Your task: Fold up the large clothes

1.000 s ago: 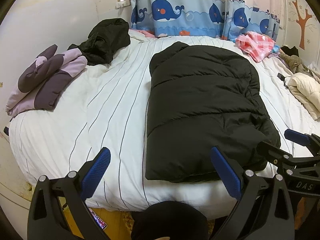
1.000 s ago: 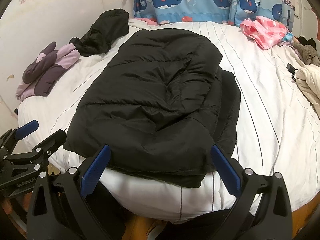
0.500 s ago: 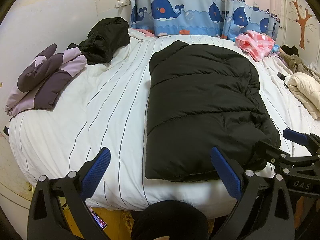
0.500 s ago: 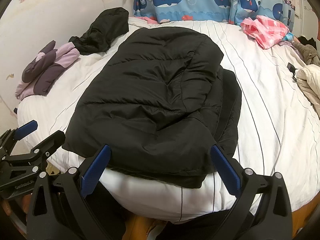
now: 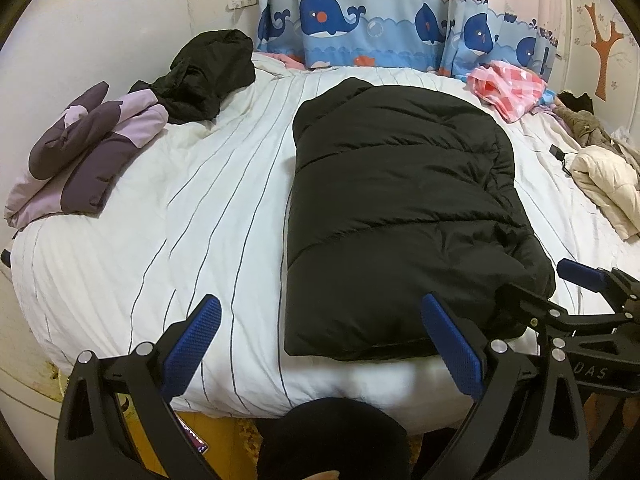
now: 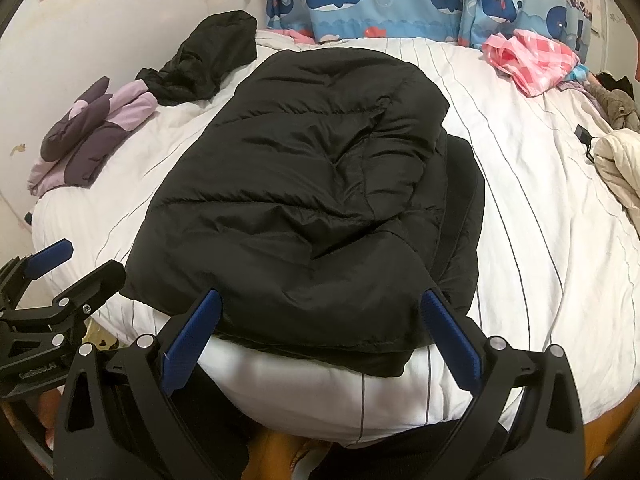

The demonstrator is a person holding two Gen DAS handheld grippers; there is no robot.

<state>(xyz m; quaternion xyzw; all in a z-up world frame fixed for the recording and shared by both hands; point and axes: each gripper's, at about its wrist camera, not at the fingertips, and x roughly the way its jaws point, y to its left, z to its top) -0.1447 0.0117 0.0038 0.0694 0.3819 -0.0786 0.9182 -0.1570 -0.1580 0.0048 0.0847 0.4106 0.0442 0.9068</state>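
A large black puffer jacket (image 5: 400, 216) lies folded lengthwise on the white striped bed (image 5: 192, 216); it also shows in the right wrist view (image 6: 312, 200), its hem at the bed's near edge. My left gripper (image 5: 320, 344) is open and empty, just short of the hem's left corner. My right gripper (image 6: 320, 336) is open and empty, its blue fingertips (image 6: 448, 336) on either side of the hem without touching it. Each gripper shows at the side of the other's view: the right one (image 5: 560, 292) and the left one (image 6: 68, 268).
A folded purple jacket (image 5: 80, 152) and a crumpled black garment (image 5: 208, 72) lie at the bed's left. A pink checked cloth (image 5: 508, 84) and a cream jacket (image 5: 608, 184) lie at the right. Whale curtains (image 5: 360, 28) hang behind.
Both grippers have edged slightly forward toward the jacket's hem. The jacket has not moved.
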